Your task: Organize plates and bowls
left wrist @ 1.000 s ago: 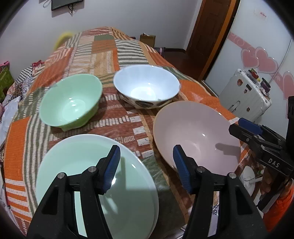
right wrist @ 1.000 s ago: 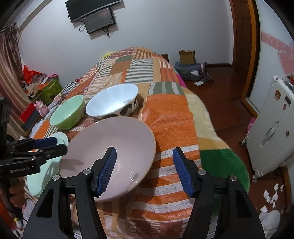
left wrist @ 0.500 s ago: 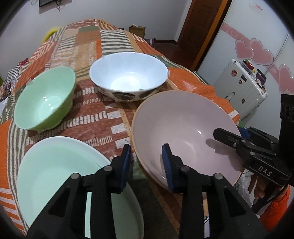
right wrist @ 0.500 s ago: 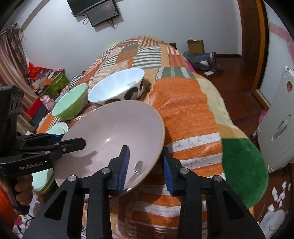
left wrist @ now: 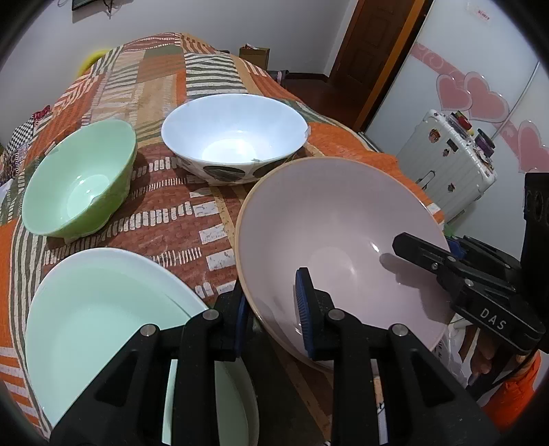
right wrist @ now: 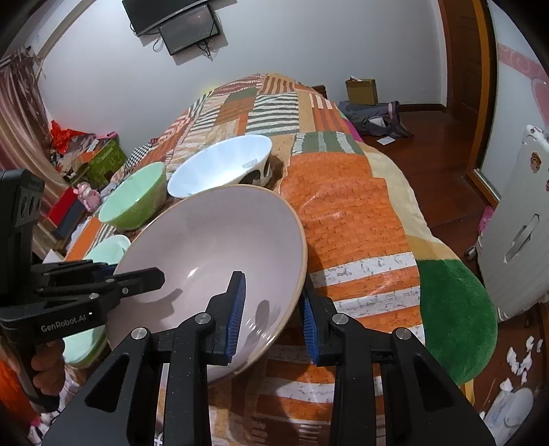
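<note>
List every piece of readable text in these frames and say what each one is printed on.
"DAS" in white letters, on the black body of the right gripper, seen in the left wrist view.
"GenRobot.AI" in white letters, on the black body of the left gripper, seen in the right wrist view.
Stickers on the white suitcase: too small to read.
Small red label on the white wardrobe door: too blurred to read.

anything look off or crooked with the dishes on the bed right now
Nothing is spilled or visibly broken. The pink bowl sits tilted, held at opposite rim edges as the left gripper and right gripper jaws are closing. The green bowl also leans on the soft quilt.
</note>
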A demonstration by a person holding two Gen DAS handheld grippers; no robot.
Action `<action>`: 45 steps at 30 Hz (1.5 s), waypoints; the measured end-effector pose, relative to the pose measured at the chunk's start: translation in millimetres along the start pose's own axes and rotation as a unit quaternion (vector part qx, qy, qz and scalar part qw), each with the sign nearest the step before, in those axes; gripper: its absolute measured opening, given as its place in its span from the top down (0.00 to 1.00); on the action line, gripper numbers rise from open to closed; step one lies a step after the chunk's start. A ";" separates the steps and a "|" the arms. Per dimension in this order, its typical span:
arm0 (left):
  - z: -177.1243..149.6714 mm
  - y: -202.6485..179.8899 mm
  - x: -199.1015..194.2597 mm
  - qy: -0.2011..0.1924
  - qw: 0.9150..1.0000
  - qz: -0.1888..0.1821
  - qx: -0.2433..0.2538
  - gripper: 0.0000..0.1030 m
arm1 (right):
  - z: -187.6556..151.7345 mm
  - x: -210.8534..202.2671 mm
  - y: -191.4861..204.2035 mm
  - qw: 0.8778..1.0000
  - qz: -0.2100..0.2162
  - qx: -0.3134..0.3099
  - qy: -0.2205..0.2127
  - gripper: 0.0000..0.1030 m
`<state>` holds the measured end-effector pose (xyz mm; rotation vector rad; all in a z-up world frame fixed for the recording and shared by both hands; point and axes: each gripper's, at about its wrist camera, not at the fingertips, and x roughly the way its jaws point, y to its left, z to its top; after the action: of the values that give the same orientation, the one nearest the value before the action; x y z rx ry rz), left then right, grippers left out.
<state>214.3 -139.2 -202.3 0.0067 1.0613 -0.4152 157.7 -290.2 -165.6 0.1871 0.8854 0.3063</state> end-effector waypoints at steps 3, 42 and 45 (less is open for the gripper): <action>-3.0 -0.2 -8.9 -0.009 1.000 -0.003 -0.001 0.75 | 0.6 -5.3 3.0 1.000 0.005 0.002 -0.005 0.73; -67.3 113.5 -160.4 -0.138 0.984 0.061 -0.097 0.75 | 13.3 4.7 157.3 0.990 0.089 -0.103 -0.035 0.75; -76.6 127.0 -170.2 -0.144 0.981 0.071 -0.110 0.75 | 13.8 9.5 176.3 0.988 0.102 -0.114 -0.034 0.75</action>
<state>120.9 49.3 -120.4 -0.1693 0.8087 -0.1607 141.5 -121.6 -113.6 0.0744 0.7578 0.5851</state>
